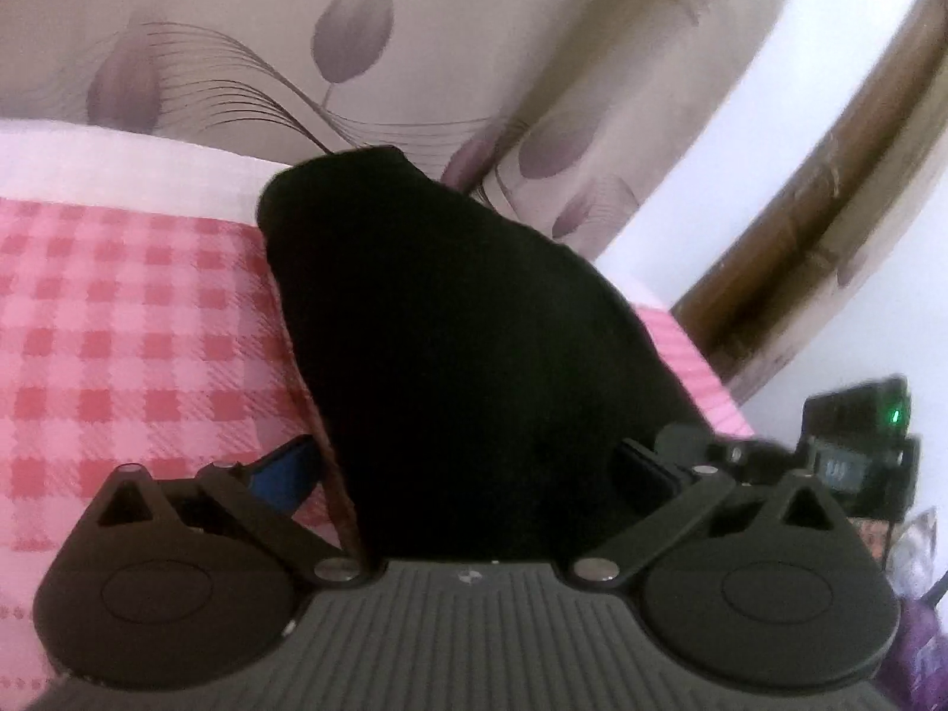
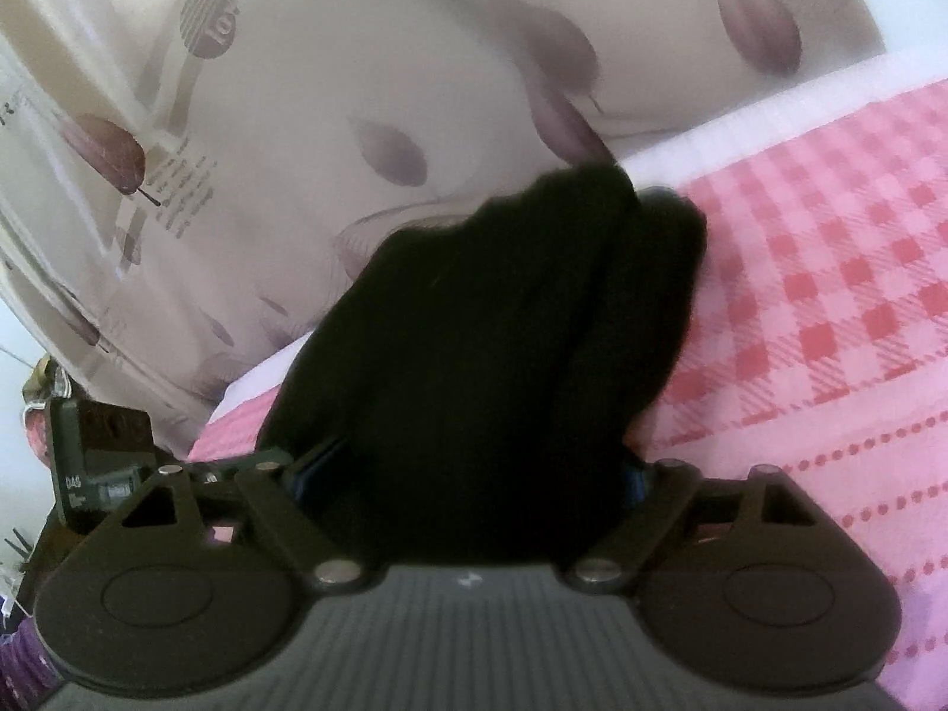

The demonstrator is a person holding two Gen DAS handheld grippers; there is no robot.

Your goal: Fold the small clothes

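Observation:
A black garment lies bunched in a hump on a pink checked bed sheet. My left gripper is open wide around the near end of the hump. Its blue pad stands a little apart from the cloth edge. In the right wrist view the same black garment is folded into thick ridges and fills the gap of my right gripper. Those jaws stand wide, and the cloth hides most of both pads. I cannot see either pad squeezing the cloth.
A beige leaf-patterned cloth rises behind the bed. A brown wooden post stands against a white wall at the right. A black device with a green light sits beside the bed edge; a similar black box is low left.

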